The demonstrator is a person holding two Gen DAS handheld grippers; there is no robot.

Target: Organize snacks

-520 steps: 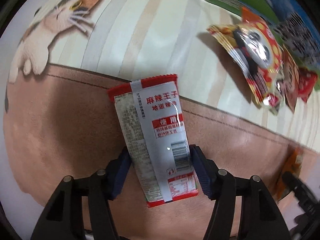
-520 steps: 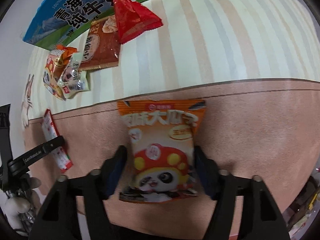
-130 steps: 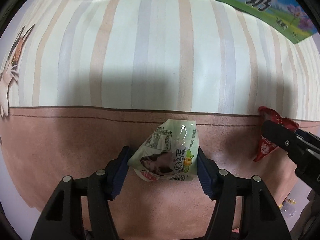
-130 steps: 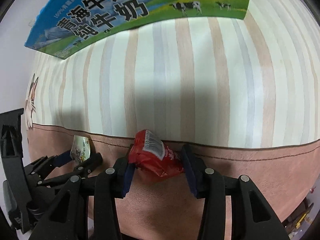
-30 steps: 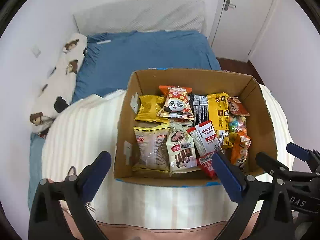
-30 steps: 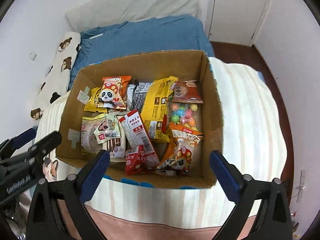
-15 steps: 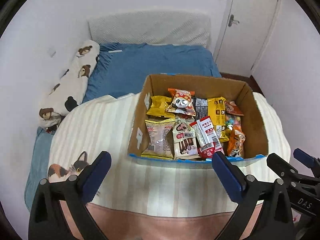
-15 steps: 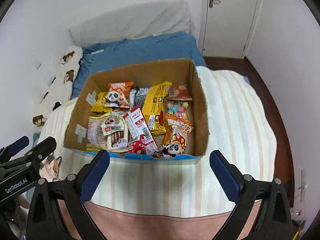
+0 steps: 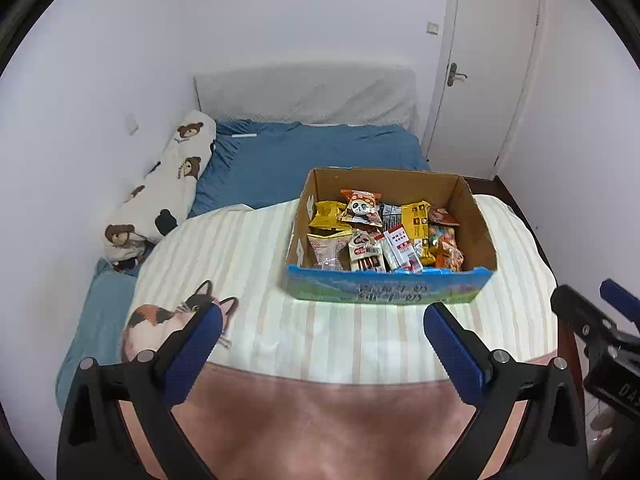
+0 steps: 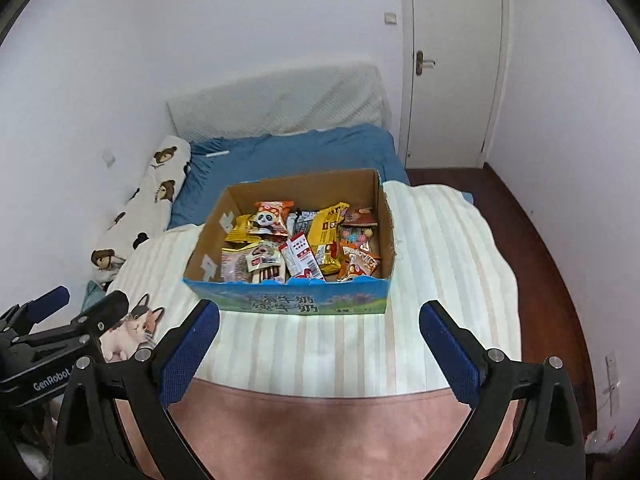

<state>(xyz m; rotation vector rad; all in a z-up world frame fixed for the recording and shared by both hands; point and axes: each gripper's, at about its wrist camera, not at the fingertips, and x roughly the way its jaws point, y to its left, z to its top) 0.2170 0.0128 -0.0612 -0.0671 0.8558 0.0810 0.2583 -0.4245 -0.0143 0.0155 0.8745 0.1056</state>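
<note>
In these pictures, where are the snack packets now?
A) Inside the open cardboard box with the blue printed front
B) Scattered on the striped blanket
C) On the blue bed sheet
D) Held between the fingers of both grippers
A: the snack packets all lie inside the open cardboard box with the blue printed front, which stands on the striped blanket; the left gripper and the right gripper are both open and hold nothing.
</note>
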